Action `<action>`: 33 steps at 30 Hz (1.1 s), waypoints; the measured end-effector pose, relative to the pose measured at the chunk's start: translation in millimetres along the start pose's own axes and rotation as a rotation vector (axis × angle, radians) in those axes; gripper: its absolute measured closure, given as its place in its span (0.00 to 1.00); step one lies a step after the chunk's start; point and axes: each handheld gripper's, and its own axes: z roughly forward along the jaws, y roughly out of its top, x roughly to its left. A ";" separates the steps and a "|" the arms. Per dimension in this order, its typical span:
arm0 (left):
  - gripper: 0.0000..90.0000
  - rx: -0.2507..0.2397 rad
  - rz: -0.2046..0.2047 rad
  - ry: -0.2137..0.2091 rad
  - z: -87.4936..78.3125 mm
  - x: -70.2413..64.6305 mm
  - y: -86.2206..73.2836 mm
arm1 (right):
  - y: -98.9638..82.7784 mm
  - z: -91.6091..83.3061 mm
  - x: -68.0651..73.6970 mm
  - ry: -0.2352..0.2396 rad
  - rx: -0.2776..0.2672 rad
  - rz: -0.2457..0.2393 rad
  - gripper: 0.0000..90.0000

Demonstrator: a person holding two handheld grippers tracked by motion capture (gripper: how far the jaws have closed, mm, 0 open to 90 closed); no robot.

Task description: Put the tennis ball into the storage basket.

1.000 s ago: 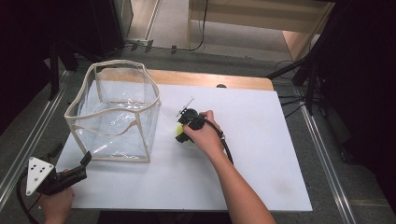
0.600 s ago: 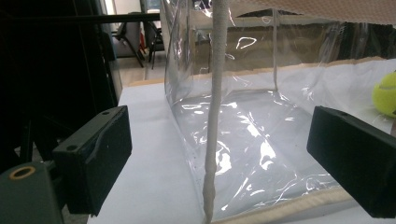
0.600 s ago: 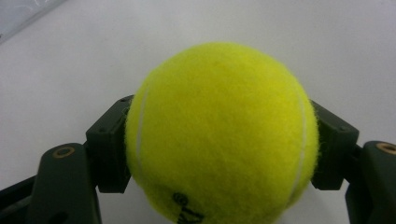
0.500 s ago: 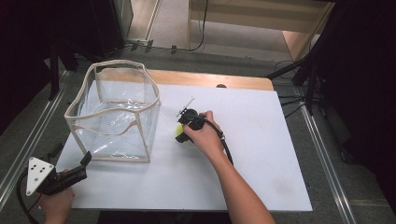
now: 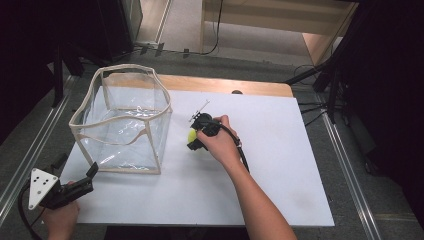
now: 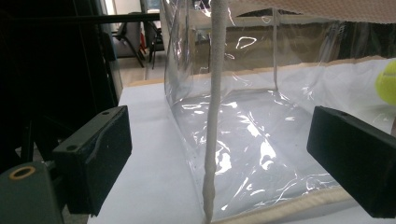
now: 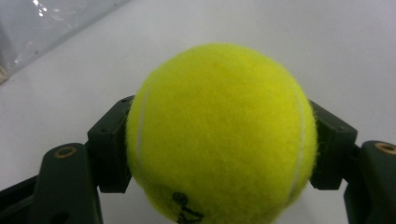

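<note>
A yellow-green tennis ball (image 7: 219,135) sits squeezed between the black jaws of my right gripper (image 7: 219,154), which is shut on it. From above, the ball (image 5: 191,135) and that gripper (image 5: 194,139) are low over the white table (image 5: 280,165), just right of a clear plastic bin with cream trim (image 5: 150,137). My left gripper (image 5: 76,167) stands open at the table's front left corner, jaws wide apart. In the left gripper view the gripper (image 6: 219,154) faces the bin's near corner seam (image 6: 214,121), and the ball (image 6: 387,81) shows at the right edge.
The bin stands open-topped at the table's left, holding nothing that I can see. A wooden strip (image 5: 225,85) runs along the table's far edge. Metal rails (image 5: 345,170) flank both sides, and black stands rise at the far right.
</note>
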 end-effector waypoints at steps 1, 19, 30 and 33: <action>0.08 0.000 0.000 0.000 0.0 0.1 0.0 | 0.0 0.0 0.0 0.000 0.000 0.000 0.26; 0.08 -0.004 -0.006 -0.003 0.0 0.4 -0.1 | 19.7 -23.8 6.3 0.033 -0.011 -0.045 0.26; 0.08 -0.003 -0.009 -0.003 -0.1 0.6 0.0 | 31.0 -36.7 8.1 0.049 -0.023 -0.073 0.27; 0.08 -0.003 -0.009 -0.003 -0.2 0.7 0.0 | 34.1 -40.5 9.3 0.054 -0.021 -0.078 0.27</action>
